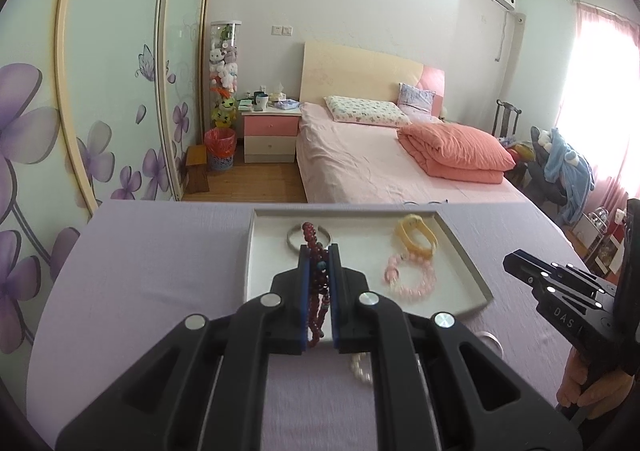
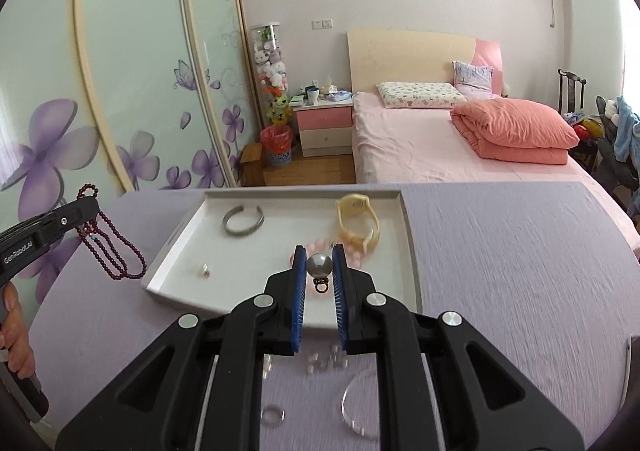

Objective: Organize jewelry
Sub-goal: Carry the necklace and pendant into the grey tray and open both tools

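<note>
Carrying: we hold two pieces above the bench, both on the way to the tray (image 2: 410, 235).
Left gripper (image 1: 320, 257): clamped on the dark red bead strand (image 1: 318, 291).
Right gripper (image 2: 319, 257): pinching the silver ball pendant (image 2: 319, 265).
Next: we judge free tray floor at 9 o'clock of the pink bracelet (image 1: 412, 277) suits them; lower, then release.
</note>
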### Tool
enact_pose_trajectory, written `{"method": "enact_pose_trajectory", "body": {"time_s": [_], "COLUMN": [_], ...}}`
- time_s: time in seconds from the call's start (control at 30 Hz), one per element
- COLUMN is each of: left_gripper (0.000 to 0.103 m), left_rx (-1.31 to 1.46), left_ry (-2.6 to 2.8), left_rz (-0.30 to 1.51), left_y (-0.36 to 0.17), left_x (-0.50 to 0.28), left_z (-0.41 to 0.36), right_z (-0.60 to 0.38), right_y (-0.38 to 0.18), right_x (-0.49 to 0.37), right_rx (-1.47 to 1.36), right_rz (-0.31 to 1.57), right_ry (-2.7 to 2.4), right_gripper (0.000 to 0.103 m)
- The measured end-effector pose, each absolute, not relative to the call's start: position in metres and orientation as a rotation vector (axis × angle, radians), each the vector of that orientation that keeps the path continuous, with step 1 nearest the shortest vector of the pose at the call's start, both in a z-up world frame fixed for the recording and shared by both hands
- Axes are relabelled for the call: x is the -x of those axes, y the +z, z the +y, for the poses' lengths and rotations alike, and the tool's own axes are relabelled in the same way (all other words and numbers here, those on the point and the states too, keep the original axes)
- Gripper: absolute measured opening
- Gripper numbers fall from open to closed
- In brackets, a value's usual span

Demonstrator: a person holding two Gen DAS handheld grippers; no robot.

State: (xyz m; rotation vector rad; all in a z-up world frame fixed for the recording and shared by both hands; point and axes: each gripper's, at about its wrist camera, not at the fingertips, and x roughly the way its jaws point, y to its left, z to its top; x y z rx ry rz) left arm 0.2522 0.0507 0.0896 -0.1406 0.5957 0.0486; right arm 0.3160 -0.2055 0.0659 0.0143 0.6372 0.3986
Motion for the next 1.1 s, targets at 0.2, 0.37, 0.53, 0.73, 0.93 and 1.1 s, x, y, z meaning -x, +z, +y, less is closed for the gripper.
{"method": "enact_pose_trajectory", "body": {"time_s": [0.2,0.37,0.53,0.73,0.93,1.1], "left_gripper": [0.008,0.008,0.008,0.008,0.009,0.009], "left_rx": [0.144,0.166,0.152,0.138,0.138,0.140], "left_ry": [0.063,0.069,0.063,0.053,0.048,0.045], "left_rz": [0.625,0.641,0.663,0.675,0.684,0.690], "left_y": [0.083,0.074,0.062,0.052,0.045,0.041], "left_x": [-0.296,-0.329,-0.355,-0.366,-0.367,-0.368], "left_z": [0.054,0.057,0.055,0.054,0.053,0.051], "right_z": [-0.187,-0.176,-0.172,-0.169,-0.169,-0.168], "right_y": [0.049,0.030,0.012,-0.001,-0.006,-0.006], "right_x": [-0.366,-0.400,-0.414,-0.423,-0.426,-0.427], "right_rx": [0.016,0.021,0.025,0.031,0.033,0.026], "right_rz": [0.694,0.766,0.811,0.850,0.864,0.868], "right_ry": [0.392,0.370,0.361,0.351,0.353,0.361], "right_gripper": [0.013,0.013,0.013,0.014,0.014,0.019]}}
